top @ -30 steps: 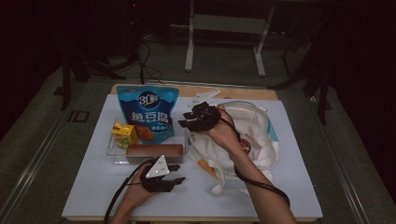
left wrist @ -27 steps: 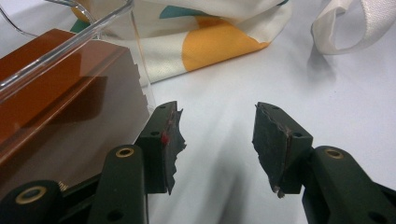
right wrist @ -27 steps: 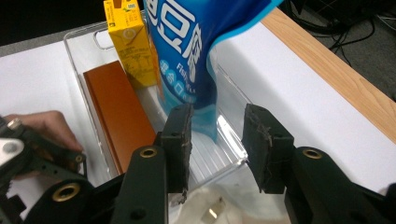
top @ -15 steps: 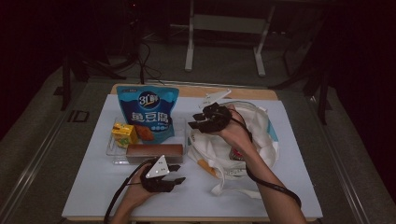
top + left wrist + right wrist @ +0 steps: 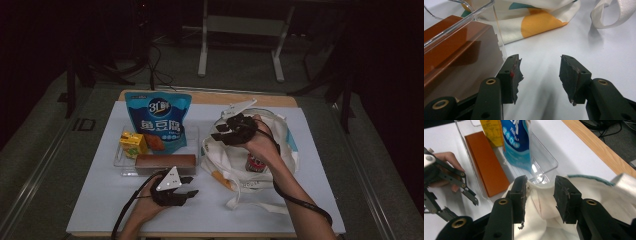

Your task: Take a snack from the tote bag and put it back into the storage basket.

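Note:
A white tote bag (image 5: 225, 161) with orange and teal patches lies right of centre on the white board. My right gripper (image 5: 223, 131) hovers over its left rim and points left. In the right gripper view its jaws (image 5: 540, 192) stand open, with the bag's rim (image 5: 599, 192) just beneath them and no pad pressing on it. A red can (image 5: 255, 162) shows inside the bag. My left gripper (image 5: 191, 186) rests low near the front edge, open and empty (image 5: 540, 72), just in front of the brown box (image 5: 165, 162) (image 5: 454, 50).
A clear tray (image 5: 120, 166) (image 5: 544, 157) left of the bag holds a blue pouch (image 5: 159, 120), a yellow carton (image 5: 132, 144) and the brown box. The bag's strap (image 5: 250, 201) trails toward the front. A wooden table edge (image 5: 200, 96) runs along the back.
My right gripper has slid to the right, farther over the bag, jaws still apart. The left gripper has stayed put.

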Demonstrator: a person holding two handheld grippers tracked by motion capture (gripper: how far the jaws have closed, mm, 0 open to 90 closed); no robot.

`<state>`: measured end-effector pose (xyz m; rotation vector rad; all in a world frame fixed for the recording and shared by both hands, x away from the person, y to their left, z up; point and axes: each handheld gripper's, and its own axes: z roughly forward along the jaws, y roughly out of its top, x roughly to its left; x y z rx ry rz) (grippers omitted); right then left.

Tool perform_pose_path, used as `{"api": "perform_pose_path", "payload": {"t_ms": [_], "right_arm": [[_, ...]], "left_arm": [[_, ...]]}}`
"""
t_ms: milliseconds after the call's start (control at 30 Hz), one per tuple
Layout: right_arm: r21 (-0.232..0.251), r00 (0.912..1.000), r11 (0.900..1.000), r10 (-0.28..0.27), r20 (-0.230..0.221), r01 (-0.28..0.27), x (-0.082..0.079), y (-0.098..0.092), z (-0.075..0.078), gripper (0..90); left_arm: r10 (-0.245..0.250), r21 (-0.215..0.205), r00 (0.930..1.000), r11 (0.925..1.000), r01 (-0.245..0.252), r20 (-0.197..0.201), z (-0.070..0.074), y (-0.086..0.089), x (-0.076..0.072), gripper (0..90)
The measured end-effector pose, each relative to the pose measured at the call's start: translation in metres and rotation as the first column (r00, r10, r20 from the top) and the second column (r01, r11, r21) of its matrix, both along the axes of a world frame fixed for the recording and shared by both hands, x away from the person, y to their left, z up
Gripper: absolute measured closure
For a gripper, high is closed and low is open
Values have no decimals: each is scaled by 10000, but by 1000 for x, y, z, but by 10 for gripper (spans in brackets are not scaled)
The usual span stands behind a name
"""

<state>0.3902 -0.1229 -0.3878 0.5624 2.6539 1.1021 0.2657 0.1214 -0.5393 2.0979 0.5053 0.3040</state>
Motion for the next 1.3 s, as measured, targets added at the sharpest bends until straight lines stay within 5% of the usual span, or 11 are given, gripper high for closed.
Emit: {"api": "perform_pose_path", "payload": {"t_ms": [600, 1300], "right_arm": [[-944, 9997, 9954, -201, -167, 185, 1, -26, -9, 605], [-2431, 9958, 9690, -628, -661, 450, 3, -55, -25, 551]], "left_arm": [[-11, 40, 10000, 10000, 11, 35, 0, 0, 0, 508], [-11, 50, 10000, 10000, 11, 30, 0, 0, 0, 507]]}}
